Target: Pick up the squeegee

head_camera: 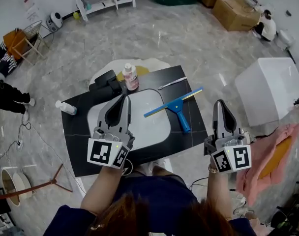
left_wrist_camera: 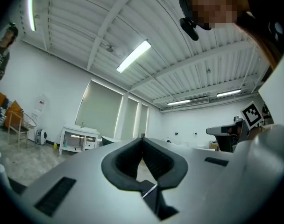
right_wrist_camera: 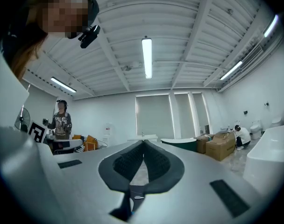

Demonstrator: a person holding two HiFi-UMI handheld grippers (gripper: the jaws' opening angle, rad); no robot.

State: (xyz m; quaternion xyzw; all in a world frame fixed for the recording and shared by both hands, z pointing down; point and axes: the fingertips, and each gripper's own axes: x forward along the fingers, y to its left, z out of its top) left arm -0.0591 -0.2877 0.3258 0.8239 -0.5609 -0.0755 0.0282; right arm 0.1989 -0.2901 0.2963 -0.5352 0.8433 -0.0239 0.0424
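Observation:
A blue squeegee (head_camera: 176, 106) with a yellow-edged blade lies on the black table (head_camera: 80, 132), its handle pointing toward me, partly beside a white board (head_camera: 152, 122). My left gripper (head_camera: 124, 97) hovers over the board's left side, jaws shut and holding nothing. My right gripper (head_camera: 219, 103) is to the right of the table edge, right of the squeegee, also shut and holding nothing. In the left gripper view, the left gripper (left_wrist_camera: 142, 136) points level into the room, its tips meeting. The right gripper (right_wrist_camera: 143, 141) does the same in the right gripper view. Neither gripper view shows the squeegee.
On the table stand a pink-capped bottle (head_camera: 130, 76), a black tool (head_camera: 106, 82), a lying white bottle (head_camera: 66, 107) and a metal strip (head_camera: 172, 82). A white box (head_camera: 270, 89) and pink cloth (head_camera: 267, 159) lie at right. Cardboard boxes (head_camera: 235, 11) sit far back.

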